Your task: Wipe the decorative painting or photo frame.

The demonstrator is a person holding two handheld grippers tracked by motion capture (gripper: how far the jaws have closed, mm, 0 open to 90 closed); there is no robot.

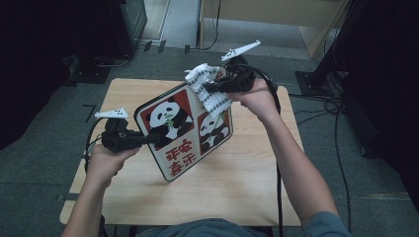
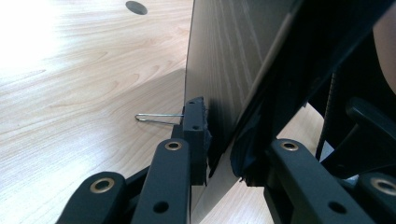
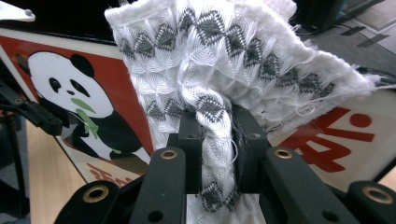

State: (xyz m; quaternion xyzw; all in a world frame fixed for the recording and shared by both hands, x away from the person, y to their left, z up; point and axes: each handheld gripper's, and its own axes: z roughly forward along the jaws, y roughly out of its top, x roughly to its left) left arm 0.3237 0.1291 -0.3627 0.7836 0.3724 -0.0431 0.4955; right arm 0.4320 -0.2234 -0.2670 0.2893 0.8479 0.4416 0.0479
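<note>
A panda sign board [image 1: 183, 129] with red panels and red characters stands tilted above the wooden table [image 1: 237, 182]. My left gripper [image 1: 153, 139] is shut on the board's left edge; the left gripper view has the board's thin edge [image 2: 224, 154] pinched between the black jaws of my left gripper [image 2: 219, 149]. My right gripper [image 1: 210, 88] is shut on a white cloth with grey diamonds [image 1: 210, 89], held against the board's upper right corner. In the right gripper view the cloth [image 3: 215, 88] bunches between the jaws of my right gripper [image 3: 217, 140], with the panda picture [image 3: 70, 93] behind it.
A thin wire hook [image 2: 156, 118] sticks out behind the board near the tabletop. A dark round hole [image 2: 136, 7] marks the table surface. Cables [image 1: 326, 106] trail on the grey floor at the right, and dark equipment [image 1: 113, 24] stands beyond the table's far edge.
</note>
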